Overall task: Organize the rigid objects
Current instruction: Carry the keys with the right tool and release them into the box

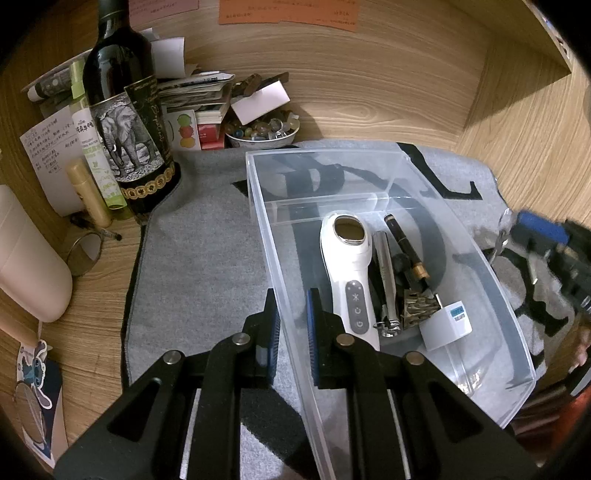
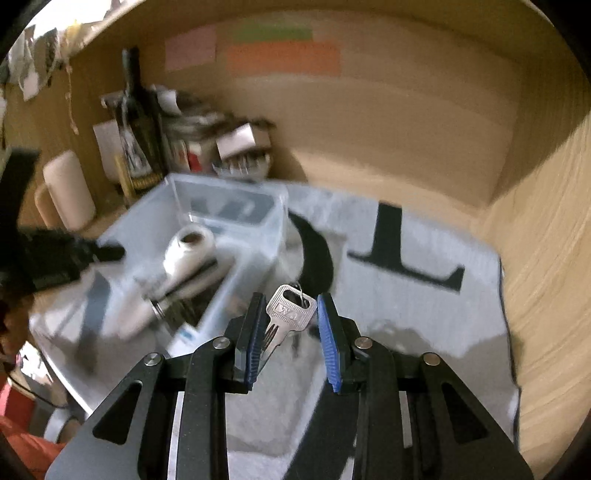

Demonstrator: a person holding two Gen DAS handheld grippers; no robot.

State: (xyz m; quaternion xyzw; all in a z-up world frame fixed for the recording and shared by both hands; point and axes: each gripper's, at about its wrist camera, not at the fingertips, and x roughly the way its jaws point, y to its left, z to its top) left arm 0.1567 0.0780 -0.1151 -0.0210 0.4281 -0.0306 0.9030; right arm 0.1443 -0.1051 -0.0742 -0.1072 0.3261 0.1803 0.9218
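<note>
key point(image 2: 290, 314) | between parted right gripper point(image 2: 288, 325) fingers, grip unclear | left gripper point(image 1: 291, 325) clamps bin wall point(image 1: 291, 332)

Box point(image 1: 391, 173): clear, see-thru. Device point(image 1: 349, 269) in box: white w/ grey button strip, brown oval top. Pen point(image 1: 404, 247): black w/ gold band. Plug point(image 1: 445, 325): white, blue label. Key point(image 2: 290, 314): silver. Cloth point(image 1: 199, 258): grey w/ big black letters. Bottle point(image 1: 125, 110): dark, label w/ black-white elephant, gold coin row at bottom. Desk point(image 1: 99, 295): light wood grain. Left pads point(image 1: 312, 325) blue, arms black. Notes point(image 1: 288, 11) on wall: orange.
</note>
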